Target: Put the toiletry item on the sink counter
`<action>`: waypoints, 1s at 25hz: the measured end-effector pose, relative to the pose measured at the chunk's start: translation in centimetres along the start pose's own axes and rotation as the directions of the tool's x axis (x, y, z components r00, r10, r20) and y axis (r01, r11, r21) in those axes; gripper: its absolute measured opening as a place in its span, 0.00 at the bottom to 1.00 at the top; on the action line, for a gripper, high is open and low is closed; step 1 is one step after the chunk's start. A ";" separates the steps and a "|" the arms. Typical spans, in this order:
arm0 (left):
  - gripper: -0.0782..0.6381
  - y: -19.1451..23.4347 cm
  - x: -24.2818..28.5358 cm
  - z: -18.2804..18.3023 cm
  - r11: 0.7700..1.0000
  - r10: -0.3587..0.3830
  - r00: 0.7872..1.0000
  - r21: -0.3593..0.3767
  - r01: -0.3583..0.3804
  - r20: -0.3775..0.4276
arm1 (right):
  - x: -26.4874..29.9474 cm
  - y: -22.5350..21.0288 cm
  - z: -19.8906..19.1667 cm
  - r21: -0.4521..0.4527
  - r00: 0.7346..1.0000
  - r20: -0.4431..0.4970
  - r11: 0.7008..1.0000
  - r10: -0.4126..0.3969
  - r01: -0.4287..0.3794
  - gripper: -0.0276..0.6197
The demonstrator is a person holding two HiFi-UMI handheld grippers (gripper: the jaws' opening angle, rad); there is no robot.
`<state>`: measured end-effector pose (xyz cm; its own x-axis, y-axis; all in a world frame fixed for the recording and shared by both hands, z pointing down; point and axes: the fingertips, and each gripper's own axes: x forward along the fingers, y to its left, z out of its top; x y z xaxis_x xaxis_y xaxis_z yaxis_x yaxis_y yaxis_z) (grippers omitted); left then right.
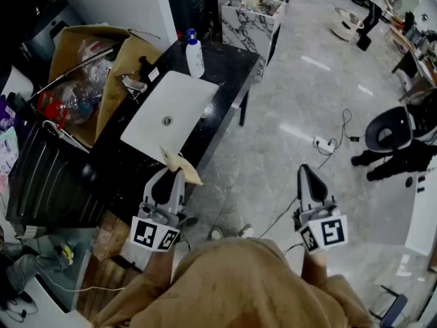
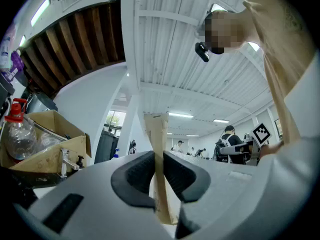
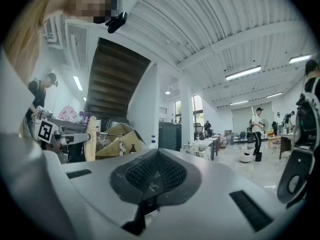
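Observation:
My left gripper (image 1: 174,173) is shut on a flat tan toiletry packet (image 1: 181,165), which sticks out past the jaw tips over the near edge of the black sink counter (image 1: 232,63). In the left gripper view the packet (image 2: 156,134) stands upright, pinched between the dark pads of the left gripper (image 2: 159,171). The white sink basin (image 1: 171,115) lies just beyond it. My right gripper (image 1: 305,171) hangs over the floor to the right, jaws shut and empty; the right gripper view shows the right gripper (image 3: 155,176) with its pads together.
A pump bottle (image 1: 194,55) and a faucet (image 1: 133,84) stand on the counter. An open cardboard box (image 1: 95,74) of plastic bottles sits behind the sink. A black crate (image 1: 41,176) is at left. A power strip (image 1: 322,143) and an office chair (image 1: 396,128) are on the floor.

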<state>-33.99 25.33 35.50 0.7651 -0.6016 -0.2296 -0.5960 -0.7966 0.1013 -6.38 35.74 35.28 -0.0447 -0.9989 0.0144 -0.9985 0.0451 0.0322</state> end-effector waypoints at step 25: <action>0.17 -6.9 3.4 -3.4 1.000 0.017 0.998 0.007 -0.017 -0.058 | -2.4 -5.6 -3.4 0.125 0.991 -0.007 0.983 0.136 -0.134 0.05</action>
<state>-26.45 28.55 37.30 0.7676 -0.6176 -0.1712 -0.6104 -0.7860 0.0987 -0.58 37.92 38.49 -0.1800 -0.9833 0.0260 -0.9797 0.1768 -0.0949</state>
